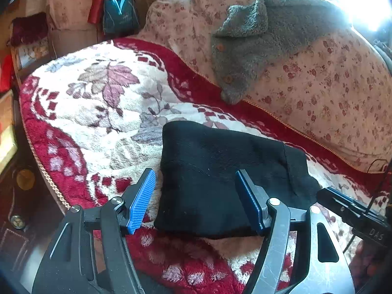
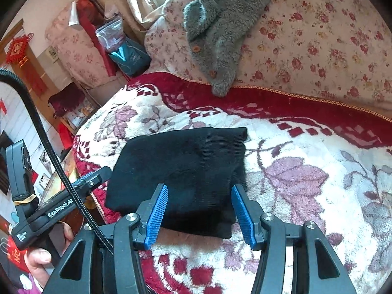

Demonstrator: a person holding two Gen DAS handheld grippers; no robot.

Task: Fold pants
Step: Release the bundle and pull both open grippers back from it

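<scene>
The folded black pants lie on the bed's blanket, below both gaping, empty claws: left claw, right claw.

Both grippers were built from black linkage arms pinned with silver screws, and ribbed blue pads were fitted on the fingers. White lettering was printed on the left gripper, and a braided black cable was draped across it.

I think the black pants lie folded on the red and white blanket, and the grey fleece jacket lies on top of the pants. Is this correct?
Not quite. The grey fleece jacket lies on the floral quilt behind, apart from the black pants, as the right wrist view shows. The pants do lie folded on the red and white blanket.
</scene>
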